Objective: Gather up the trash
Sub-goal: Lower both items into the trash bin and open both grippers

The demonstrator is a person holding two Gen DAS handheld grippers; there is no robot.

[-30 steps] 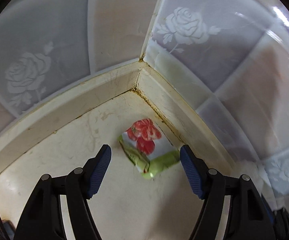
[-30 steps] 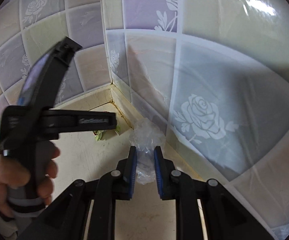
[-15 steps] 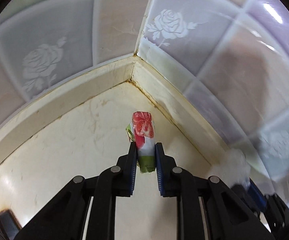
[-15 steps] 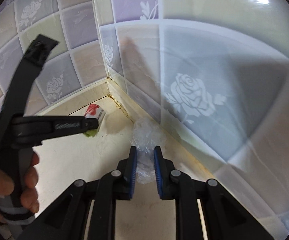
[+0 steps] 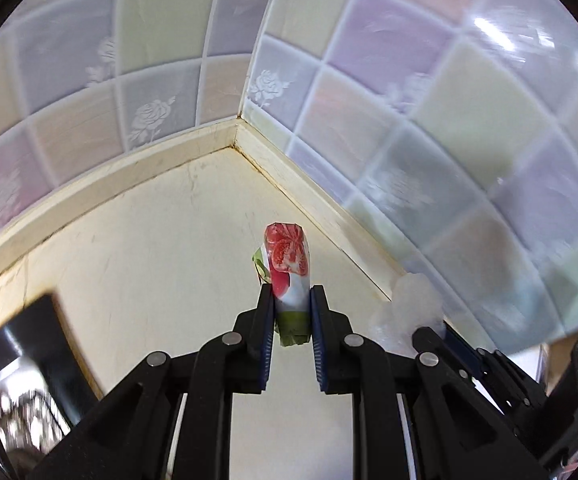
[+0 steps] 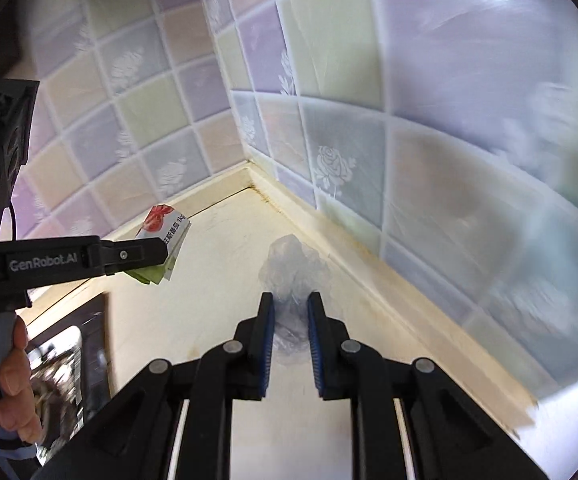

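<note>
Up close in the left wrist view, the left gripper has its jaws clamped on a folded red, white and green wrapper, held clear above the cream surface near the tiled corner; they have just been closing on it. A clear plastic wad shows to the right. Over in the right wrist view, the right gripper has its jaws clamped on that crumpled clear plastic wad, above the surface, while a hand holds the left tool with the wrapper at left.
</note>
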